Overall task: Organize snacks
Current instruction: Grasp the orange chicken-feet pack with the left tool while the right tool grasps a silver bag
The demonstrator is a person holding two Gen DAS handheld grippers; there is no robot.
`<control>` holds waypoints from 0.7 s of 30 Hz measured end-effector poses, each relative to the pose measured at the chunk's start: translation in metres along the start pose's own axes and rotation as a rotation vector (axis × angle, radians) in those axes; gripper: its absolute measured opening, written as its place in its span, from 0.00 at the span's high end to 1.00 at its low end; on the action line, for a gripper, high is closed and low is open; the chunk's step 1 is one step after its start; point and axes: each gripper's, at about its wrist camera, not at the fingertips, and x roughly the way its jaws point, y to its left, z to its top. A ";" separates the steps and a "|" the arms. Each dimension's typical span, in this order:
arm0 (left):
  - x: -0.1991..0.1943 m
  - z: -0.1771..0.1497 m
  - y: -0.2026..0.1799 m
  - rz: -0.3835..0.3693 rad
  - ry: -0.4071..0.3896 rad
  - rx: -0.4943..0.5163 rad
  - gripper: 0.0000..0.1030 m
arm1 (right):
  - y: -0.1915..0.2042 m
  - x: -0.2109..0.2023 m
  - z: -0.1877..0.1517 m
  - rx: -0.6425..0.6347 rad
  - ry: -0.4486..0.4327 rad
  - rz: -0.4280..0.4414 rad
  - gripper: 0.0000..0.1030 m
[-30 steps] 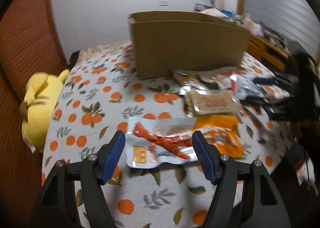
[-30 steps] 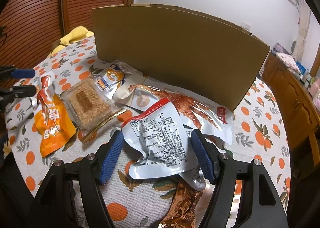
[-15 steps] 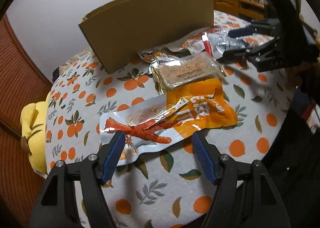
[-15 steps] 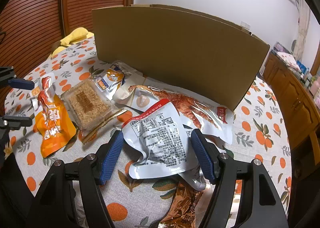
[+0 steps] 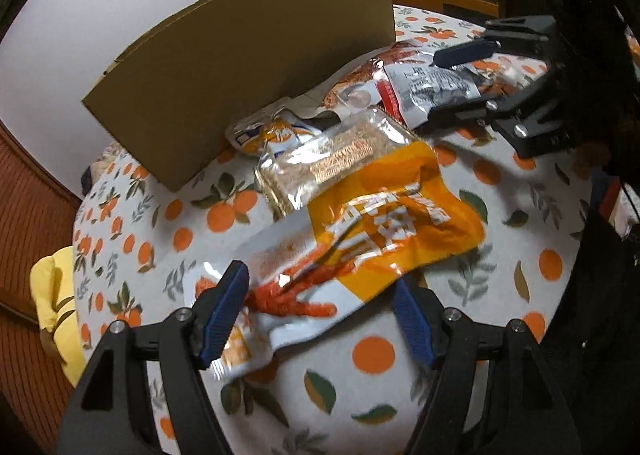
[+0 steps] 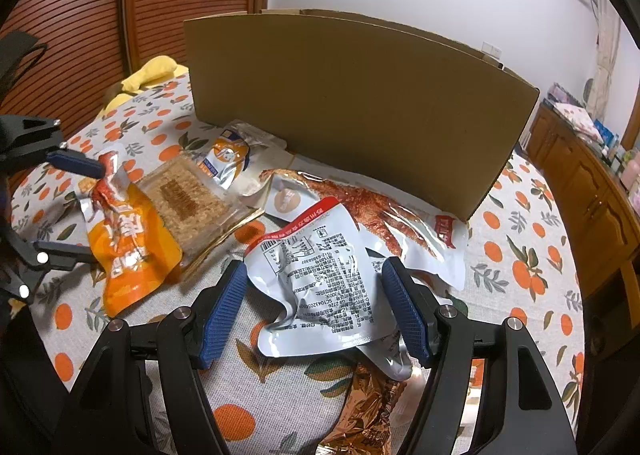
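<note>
- Currently: left gripper (image 5: 320, 315) spread wide, grasping nothing; orange chicken-feet pouch (image 5: 360, 247) straddled between its fingers, near the tabletop's (image 5: 380, 395) front-left edge.
- Pouch long axis running diagonally, from the left finger (image 5: 224, 315) up-right toward the cracker pack (image 5: 332, 163); closing across the short width looks workable.
- Right gripper (image 6: 316, 311) also spread, empty, bracketing the silver pouch (image 6: 320, 279) mid-table.
- Cardboard box (image 6: 360, 103) standing beyond both, toward the far edge; left nearer orange pouch, right nearer silver.
</note>
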 end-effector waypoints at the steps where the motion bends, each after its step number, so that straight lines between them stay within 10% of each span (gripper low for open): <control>1: 0.002 0.002 0.002 -0.011 -0.004 -0.003 0.28 | 0.000 0.000 0.000 0.001 0.000 0.001 0.30; 7: 0.011 0.003 0.018 -0.105 -0.013 -0.091 0.27 | 0.000 0.000 0.000 0.004 -0.002 0.004 0.30; 11: 0.006 -0.002 0.019 -0.100 -0.027 -0.114 0.55 | 0.000 0.000 0.000 0.003 -0.003 0.003 0.30; 16: -0.003 -0.009 0.017 -0.062 -0.039 -0.099 0.68 | -0.001 -0.001 0.001 0.002 0.002 0.002 0.32; 21: -0.014 -0.016 0.021 -0.063 -0.068 -0.122 0.73 | -0.005 -0.007 0.003 0.014 0.021 0.048 0.58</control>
